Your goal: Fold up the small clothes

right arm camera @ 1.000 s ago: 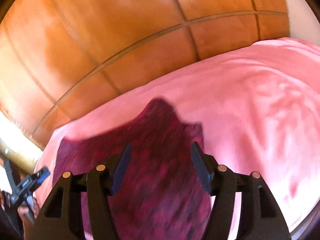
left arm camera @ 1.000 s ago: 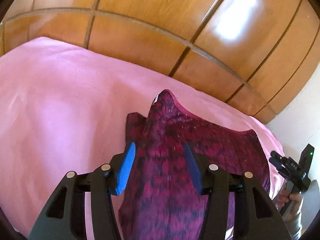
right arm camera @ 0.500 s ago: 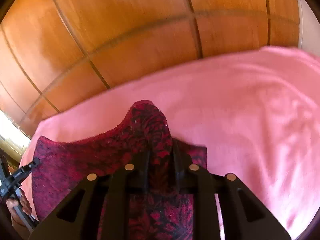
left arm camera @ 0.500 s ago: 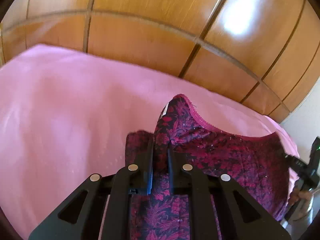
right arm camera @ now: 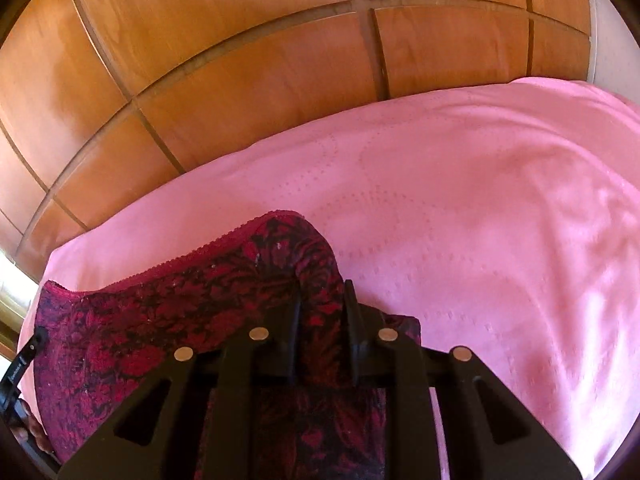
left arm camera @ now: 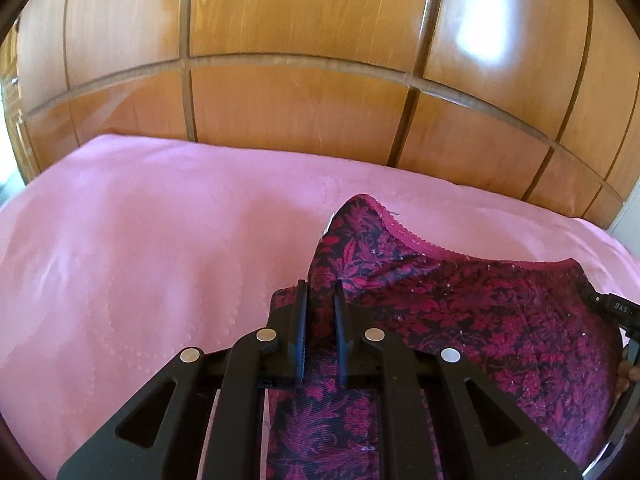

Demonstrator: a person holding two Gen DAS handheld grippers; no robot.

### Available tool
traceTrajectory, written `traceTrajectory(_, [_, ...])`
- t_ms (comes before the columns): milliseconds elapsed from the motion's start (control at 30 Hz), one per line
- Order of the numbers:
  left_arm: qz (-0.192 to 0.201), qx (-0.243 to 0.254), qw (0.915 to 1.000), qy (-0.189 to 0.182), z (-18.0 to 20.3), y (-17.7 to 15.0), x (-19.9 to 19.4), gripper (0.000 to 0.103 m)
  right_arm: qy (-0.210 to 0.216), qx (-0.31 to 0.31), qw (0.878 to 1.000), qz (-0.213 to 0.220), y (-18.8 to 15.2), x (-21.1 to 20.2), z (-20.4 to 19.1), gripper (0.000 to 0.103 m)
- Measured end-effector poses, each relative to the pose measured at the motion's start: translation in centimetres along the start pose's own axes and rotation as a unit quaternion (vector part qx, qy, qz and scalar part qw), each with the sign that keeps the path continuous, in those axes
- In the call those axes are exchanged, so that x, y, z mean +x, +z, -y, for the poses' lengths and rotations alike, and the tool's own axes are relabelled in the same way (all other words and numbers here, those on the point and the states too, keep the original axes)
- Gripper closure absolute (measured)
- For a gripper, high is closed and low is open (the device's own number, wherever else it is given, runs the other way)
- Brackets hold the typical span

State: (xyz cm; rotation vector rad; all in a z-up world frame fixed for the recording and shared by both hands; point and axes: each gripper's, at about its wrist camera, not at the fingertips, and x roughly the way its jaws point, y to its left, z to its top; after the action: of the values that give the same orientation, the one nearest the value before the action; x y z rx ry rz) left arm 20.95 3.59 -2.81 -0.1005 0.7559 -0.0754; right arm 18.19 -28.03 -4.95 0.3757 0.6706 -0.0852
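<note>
A small dark garment with a red floral print (left arm camera: 480,320) and a scalloped pink-red top edge hangs between my two grippers above a pink bed cover (left arm camera: 140,260). My left gripper (left arm camera: 320,292) is shut on its left upper corner, which stands up in a peak. My right gripper (right arm camera: 322,292) is shut on the right upper corner (right arm camera: 296,248). The cloth sags between the two corners, and its lower part falls behind the gripper bodies. The right gripper's tip shows at the left view's right edge (left arm camera: 612,306).
The pink bed cover (right arm camera: 500,220) stretches wide to the sides and ahead. A glossy wooden panelled wall (left arm camera: 320,60) rises right behind the bed. A white wall strip (right arm camera: 608,40) shows at the far right.
Both grippers were open over the garment's corners a second ago. They closed on the corners and lifted them, and the views tilted up toward the wall.
</note>
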Motion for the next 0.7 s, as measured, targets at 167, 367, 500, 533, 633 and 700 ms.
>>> traceTrajectory(167, [0.002, -0.003, 1.0000, -0.006, 0.0, -0.2, -0.4, 0.092, 0.000, 0.001, 1.000, 0.000, 0.2, 0.3, 0.2, 0.082])
traceTrajectory(367, [0.003, -0.003, 0.9999, -0.010, -0.1, -0.1, -0.5, 0.092, 0.000, 0.005, 1.000, -0.001, 0.0, 0.8, 0.1, 0.079])
traceTrajectory(500, [0.002, -0.006, 0.9999, -0.014, -0.2, -0.1, -0.3, 0.092, 0.002, 0.007, 1.000, -0.003, 0.1, 1.1, 0.3, 0.077])
traceTrajectory(533, [0.000, -0.007, 0.9999, -0.015, -0.2, -0.2, -0.3, 0.092, 0.002, 0.008, 1.000, -0.003, 0.1, 1.1, 0.3, 0.077])
traceTrajectory(633, [0.001, -0.006, 0.9999, -0.015, -0.2, -0.1, -0.1, 0.092, 0.003, 0.010, 1.000, -0.003, 0.1, 1.3, 0.4, 0.077])
traceTrajectory(700, [0.000, -0.006, 0.9999, -0.016, -0.2, -0.1, 0.0, 0.092, 0.003, 0.010, 1.000, -0.003, 0.1, 1.3, 0.3, 0.077])
